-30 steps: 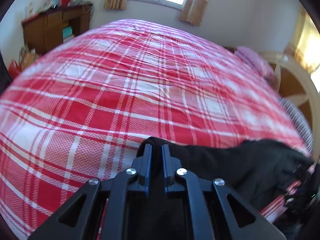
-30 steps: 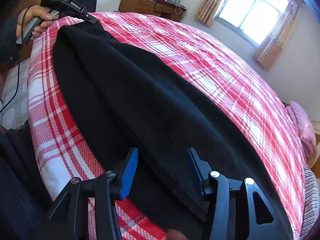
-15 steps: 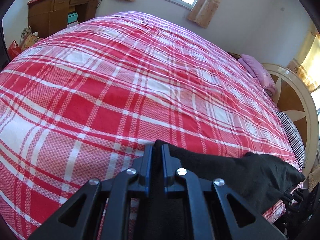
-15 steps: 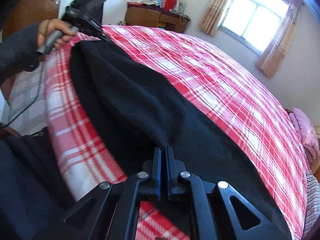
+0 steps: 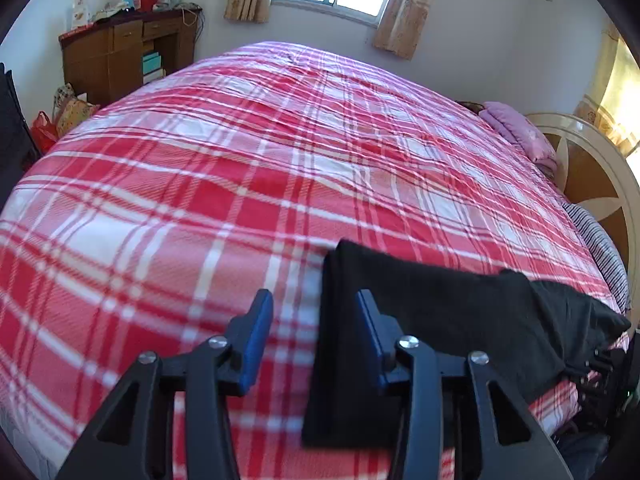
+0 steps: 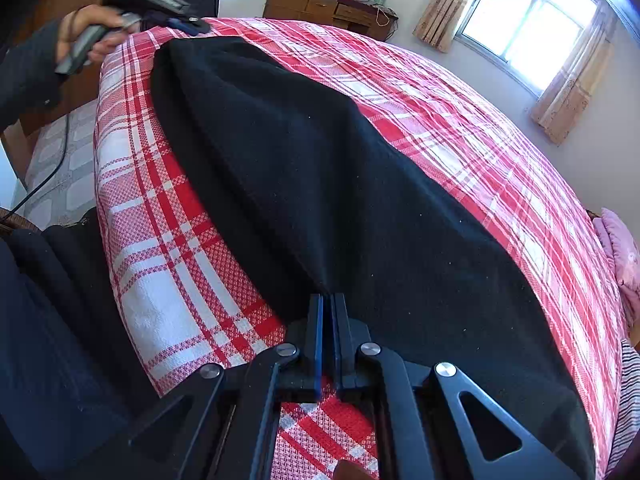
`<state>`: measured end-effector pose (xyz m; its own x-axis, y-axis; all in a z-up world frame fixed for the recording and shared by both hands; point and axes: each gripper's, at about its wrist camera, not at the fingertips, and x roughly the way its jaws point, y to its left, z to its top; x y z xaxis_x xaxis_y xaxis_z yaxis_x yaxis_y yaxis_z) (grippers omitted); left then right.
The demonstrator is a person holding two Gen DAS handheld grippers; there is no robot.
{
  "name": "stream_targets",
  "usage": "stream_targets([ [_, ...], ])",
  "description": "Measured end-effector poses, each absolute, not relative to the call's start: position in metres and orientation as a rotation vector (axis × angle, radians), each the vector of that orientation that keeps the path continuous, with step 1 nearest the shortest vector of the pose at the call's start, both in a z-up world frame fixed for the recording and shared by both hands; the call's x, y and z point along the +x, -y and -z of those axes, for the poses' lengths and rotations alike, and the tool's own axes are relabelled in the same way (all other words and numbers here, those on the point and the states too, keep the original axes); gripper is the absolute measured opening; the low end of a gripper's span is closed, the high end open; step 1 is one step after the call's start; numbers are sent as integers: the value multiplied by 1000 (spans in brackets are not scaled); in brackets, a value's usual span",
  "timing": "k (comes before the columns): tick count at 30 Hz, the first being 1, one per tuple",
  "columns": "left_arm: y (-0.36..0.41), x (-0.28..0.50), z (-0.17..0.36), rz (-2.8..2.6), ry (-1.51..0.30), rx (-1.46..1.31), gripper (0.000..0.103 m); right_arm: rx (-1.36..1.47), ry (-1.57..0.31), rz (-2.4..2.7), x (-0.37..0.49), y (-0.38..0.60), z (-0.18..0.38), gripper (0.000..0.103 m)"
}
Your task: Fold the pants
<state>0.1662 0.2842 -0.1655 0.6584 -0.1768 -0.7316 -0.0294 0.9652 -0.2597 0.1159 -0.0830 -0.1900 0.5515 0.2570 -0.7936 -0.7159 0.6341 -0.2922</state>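
Note:
Black pants (image 5: 440, 312) lie stretched along the near edge of the red plaid bed. In the left wrist view my left gripper (image 5: 312, 316) is opening. The end of the pants lies flat between its blue pads (image 5: 256, 332), and neither pad presses on it. The right wrist view shows the pants (image 6: 320, 168) as a long dark strip. My right gripper (image 6: 328, 300) is shut on their near edge. At the far end a hand holds my left gripper (image 6: 196, 26) just off the cloth.
The bed cover (image 5: 240, 180) spreads wide beyond the pants. A pink pillow (image 5: 516, 128) and a round headboard (image 5: 592, 168) are at the right. A wooden desk (image 5: 120, 56) stands by the far wall. The person's dark clothing (image 6: 48, 320) is beside the bed edge.
My left gripper, shut on the pants' end before, has opened and the end lies on the bed. My right gripper went from open over the pants to shut on their edge.

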Motion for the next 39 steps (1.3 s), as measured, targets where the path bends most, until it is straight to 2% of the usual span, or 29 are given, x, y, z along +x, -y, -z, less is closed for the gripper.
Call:
stream_targets([
  [7,-276,119,168,119,-854,-160,45,-674,-772,-611,111,83,191,4],
  [13,-258,129,175,167,-854,-124,44,-667,-776,-613,113,84,191,4],
  [16,-256,134,181,165,-862,-134,28,-661,-774,-613,113,84,191,4],
  [17,-254,133,180,160,-858,-127,16,-656,-775,-613,114,85,191,4],
  [18,-254,134,180,149,-860,-118,10,-651,-778,-614,115,85,191,4],
  [20,-255,133,177,150,-861,-127,3,-644,-782,-616,115,85,190,4],
  [28,-267,121,148,154,-807,-135,3,-597,-776,-623,116,89,178,4],
  [30,-269,120,146,131,-805,-111,0,-577,-777,-631,116,91,175,4],
  [38,-290,121,173,139,-839,-211,1,-570,-798,-630,120,93,184,4],
  [39,-289,121,176,146,-839,-228,3,-564,-808,-638,120,93,185,4],
])
